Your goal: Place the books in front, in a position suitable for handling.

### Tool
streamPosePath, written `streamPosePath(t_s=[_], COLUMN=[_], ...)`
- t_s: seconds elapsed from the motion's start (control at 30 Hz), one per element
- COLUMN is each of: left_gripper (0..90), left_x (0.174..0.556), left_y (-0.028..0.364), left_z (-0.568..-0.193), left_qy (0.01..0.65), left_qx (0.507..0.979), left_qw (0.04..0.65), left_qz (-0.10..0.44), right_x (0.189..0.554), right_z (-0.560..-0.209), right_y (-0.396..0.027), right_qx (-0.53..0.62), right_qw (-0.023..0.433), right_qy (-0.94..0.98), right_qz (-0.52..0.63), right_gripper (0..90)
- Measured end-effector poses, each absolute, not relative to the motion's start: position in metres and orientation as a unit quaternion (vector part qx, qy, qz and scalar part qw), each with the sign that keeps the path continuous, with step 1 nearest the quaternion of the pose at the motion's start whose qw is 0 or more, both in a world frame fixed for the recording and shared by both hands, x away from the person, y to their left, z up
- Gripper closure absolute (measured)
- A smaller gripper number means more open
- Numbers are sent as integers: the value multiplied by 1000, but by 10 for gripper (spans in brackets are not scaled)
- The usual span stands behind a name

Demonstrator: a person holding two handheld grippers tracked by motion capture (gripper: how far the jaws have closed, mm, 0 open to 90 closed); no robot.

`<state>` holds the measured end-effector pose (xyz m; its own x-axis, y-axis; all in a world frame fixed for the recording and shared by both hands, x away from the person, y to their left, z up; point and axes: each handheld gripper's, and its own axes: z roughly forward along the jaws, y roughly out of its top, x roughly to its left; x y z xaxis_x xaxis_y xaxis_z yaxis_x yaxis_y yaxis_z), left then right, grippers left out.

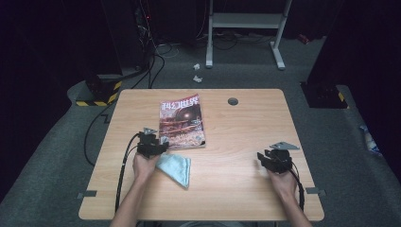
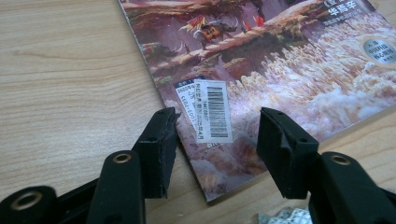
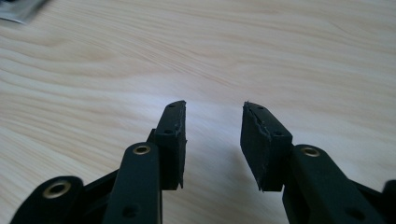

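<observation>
A magazine with a reddish illustrated cover lies on the wooden table, left of centre. My left gripper hovers at its near left corner, jaws open. In the left gripper view the magazine's corner with a white barcode label lies between the two jaws of my left gripper, which do not press on it. My right gripper sits over bare wood at the right of the table. Seen in the right gripper view, my right gripper is open with nothing between its jaws.
A light blue cloth lies folded just right of my left hand, and its edge shows near the magazine corner. A round grey grommet sits near the table's far edge. Cables and a white stand are on the floor beyond.
</observation>
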<state>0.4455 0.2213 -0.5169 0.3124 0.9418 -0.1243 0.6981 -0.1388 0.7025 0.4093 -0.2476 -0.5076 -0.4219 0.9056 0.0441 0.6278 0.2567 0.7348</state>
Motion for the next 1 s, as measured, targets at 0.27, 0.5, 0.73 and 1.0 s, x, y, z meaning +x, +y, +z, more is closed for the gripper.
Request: streamPosePath(t_s=[0.27,0.5,0.73,1.0], left_gripper=[479,489,489,458], left_x=[445,447,453,460], left_y=[218,217,216,224], left_z=[-516,-514,-510,-513], left_qy=[554,553,556,578], left_qx=[738,745,751,727], left_qw=[345,336,322,341], left_qz=[171,161,153,145], right_x=[437,456,469,484], right_z=[-500,-495,-492,-487], right_y=[-184,-149,-128,-104], right_qx=[460,449,437,428], right_qw=[156,130,116,107], right_qy=[800,809,822,829], right_qz=[354,357,345,344], right_gripper=[608,613,620,615])
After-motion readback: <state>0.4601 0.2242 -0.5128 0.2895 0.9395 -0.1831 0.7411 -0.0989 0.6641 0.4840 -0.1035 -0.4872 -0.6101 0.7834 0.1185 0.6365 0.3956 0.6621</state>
